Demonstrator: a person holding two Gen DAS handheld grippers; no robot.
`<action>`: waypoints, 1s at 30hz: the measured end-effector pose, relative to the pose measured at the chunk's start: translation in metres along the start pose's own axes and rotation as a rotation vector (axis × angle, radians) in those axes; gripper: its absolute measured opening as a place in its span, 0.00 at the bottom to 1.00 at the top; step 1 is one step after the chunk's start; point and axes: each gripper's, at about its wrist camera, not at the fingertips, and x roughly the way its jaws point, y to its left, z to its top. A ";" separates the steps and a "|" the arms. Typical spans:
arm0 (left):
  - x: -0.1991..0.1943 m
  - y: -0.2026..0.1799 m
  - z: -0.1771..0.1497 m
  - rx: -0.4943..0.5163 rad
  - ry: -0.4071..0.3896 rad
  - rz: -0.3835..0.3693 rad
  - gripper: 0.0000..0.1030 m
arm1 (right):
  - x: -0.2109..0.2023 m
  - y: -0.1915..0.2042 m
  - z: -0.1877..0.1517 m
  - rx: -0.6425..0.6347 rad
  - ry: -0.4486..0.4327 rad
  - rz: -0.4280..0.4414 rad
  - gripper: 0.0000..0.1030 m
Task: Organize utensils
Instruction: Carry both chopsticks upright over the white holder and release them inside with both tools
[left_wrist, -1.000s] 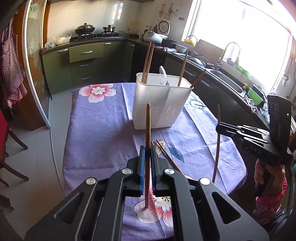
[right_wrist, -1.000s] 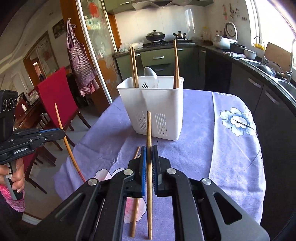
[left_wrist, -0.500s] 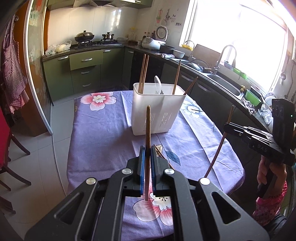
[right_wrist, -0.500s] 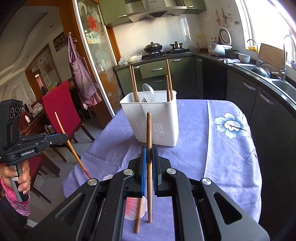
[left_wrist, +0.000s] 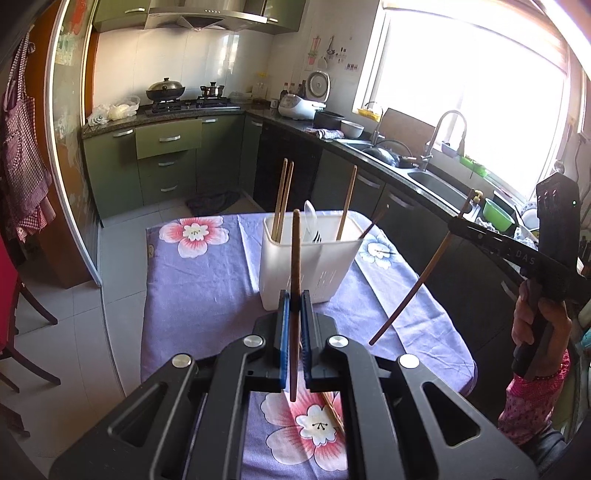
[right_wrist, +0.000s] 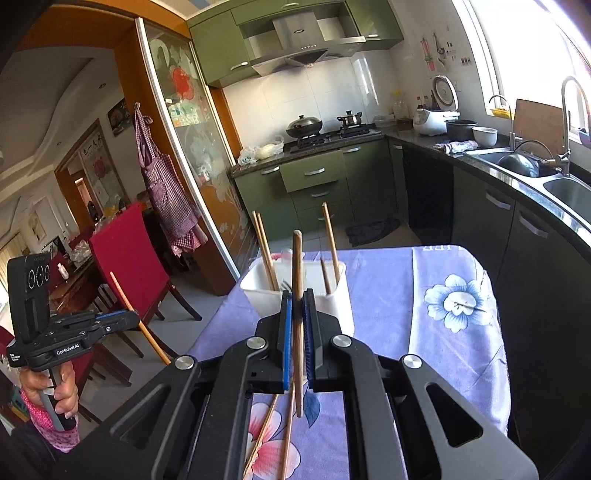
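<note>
1. Chopsticks were the job here: each hand-held gripper was clamped on one. The left hand-held gripper (left_wrist: 293, 314) pinched a dark chopstick (left_wrist: 295, 258) upright, and the right hand-held gripper (right_wrist: 297, 314) gripped its own chopstick (right_wrist: 297, 280) the same way.
2. Both sticks hung in the air above the surface (left_wrist: 207, 288), just short of the white holder (left_wrist: 325, 258), which already had several chopsticks (left_wrist: 282, 199) and what looked like a spoon standing in it.
3. So I'd call it the carry step, with the drop-in not yet done.
4. Next move probably needed each tip lined up over the holder's open top, lowered inside, then let go.
5. A few loose chopsticks (right_wrist: 286, 439) lay on the cloth nearby, so more trips looked likely.
</note>
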 end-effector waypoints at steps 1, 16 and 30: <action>-0.004 0.001 0.009 -0.002 -0.020 -0.001 0.06 | -0.003 -0.002 0.009 0.003 -0.014 -0.005 0.07; -0.005 -0.015 0.126 0.029 -0.242 0.020 0.06 | -0.009 -0.015 0.130 -0.042 -0.147 -0.118 0.07; 0.106 0.007 0.136 -0.014 -0.103 0.068 0.06 | 0.080 -0.029 0.155 -0.010 -0.053 -0.017 0.07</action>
